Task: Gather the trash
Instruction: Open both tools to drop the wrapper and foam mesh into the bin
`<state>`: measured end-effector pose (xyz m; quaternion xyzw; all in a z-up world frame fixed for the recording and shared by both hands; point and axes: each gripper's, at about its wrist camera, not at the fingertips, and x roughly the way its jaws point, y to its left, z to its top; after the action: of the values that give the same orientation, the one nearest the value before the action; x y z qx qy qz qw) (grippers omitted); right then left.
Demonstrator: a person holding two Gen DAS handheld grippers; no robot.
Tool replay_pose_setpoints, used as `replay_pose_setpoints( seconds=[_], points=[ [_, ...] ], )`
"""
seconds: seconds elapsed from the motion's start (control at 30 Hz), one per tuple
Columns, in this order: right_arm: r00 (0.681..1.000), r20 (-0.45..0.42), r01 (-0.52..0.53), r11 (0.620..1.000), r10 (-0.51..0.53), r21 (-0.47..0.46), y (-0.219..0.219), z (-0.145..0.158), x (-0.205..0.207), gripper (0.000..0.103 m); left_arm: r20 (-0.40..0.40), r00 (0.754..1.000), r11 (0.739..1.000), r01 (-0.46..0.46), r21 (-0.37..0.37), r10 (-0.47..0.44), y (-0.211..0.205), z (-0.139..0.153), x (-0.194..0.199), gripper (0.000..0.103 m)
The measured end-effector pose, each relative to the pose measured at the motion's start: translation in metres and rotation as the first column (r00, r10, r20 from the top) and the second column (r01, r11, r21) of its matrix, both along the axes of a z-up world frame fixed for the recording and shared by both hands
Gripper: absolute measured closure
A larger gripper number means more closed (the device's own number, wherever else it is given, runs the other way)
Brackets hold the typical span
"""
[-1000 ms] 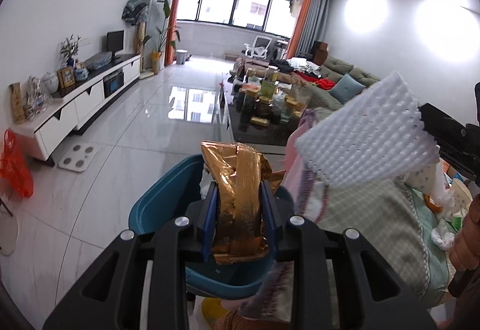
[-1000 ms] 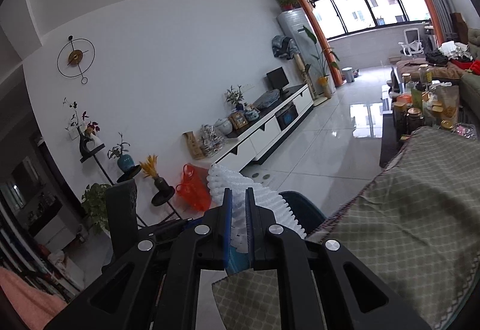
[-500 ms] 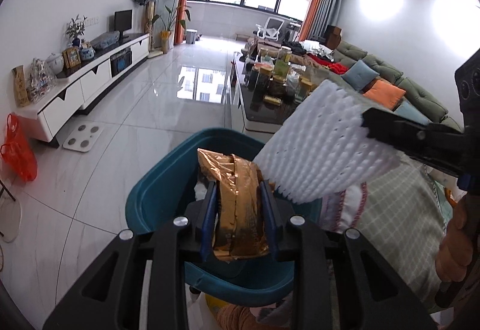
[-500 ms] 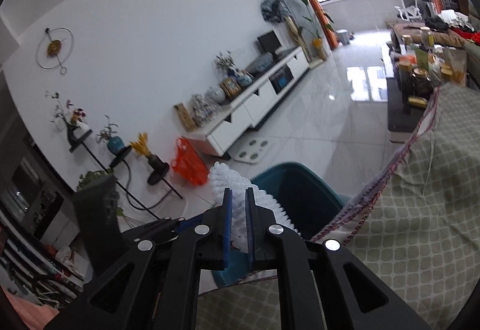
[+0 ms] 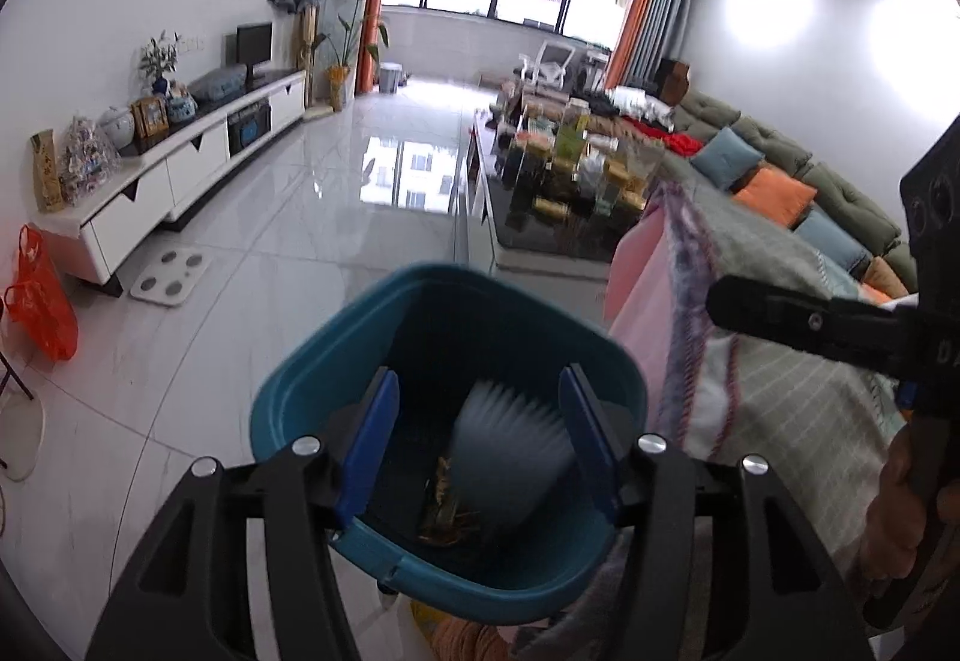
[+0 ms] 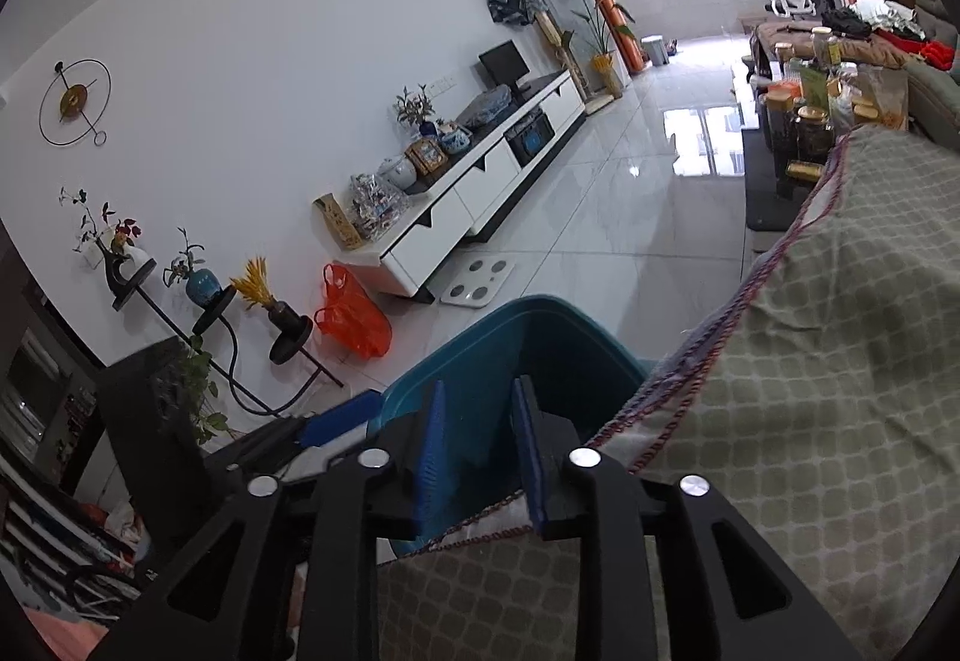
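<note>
Item: teal plastic waste bin (image 5: 312, 403), on the white tiled floor (image 5: 288, 217) beside the counter draped in a green patterned cloth (image 6: 840, 337).

Contents: crumpled gold foil wrapper (image 5: 447, 517) at the bottom; white ribbed foam sleeve (image 5: 510, 451), blurred, dropping in beside it.

Left gripper (image 5: 480, 439): jaws have just been opening, now apart and empty, poised over the bin mouth.

Right gripper (image 6: 477, 451): jaws have just been opening, slightly parted, nothing between them, above the bin's near rim.

Handling note: release only over the opening, as here; let both pieces settle before lifting away, and keep clear of the cloth's fringed edge.
</note>
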<state>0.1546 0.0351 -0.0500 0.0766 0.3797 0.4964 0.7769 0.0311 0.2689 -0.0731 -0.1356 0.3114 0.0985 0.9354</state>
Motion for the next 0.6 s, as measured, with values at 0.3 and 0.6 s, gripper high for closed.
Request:
replay_pose_setpoints(
  seconds=[0.3, 0.6],
  points=[
    [0.992, 0.118, 0.045, 0.997, -0.051, 0.06, -0.056, 0.032, -0.023, 0.064, 0.177, 0.981, 0.995, 0.067, 0.075, -0.08, -0.042, 0.058, -0.029, 0.029],
    [0.945, 0.252, 0.204, 0.978, -0.21, 0.049, -0.149, 0.05, -0.054, 0.058, 0.213, 0.899, 0.924, 0.374, 0.081, -0.383, -0.134, 0.065, -0.028, 0.024]
  ],
)
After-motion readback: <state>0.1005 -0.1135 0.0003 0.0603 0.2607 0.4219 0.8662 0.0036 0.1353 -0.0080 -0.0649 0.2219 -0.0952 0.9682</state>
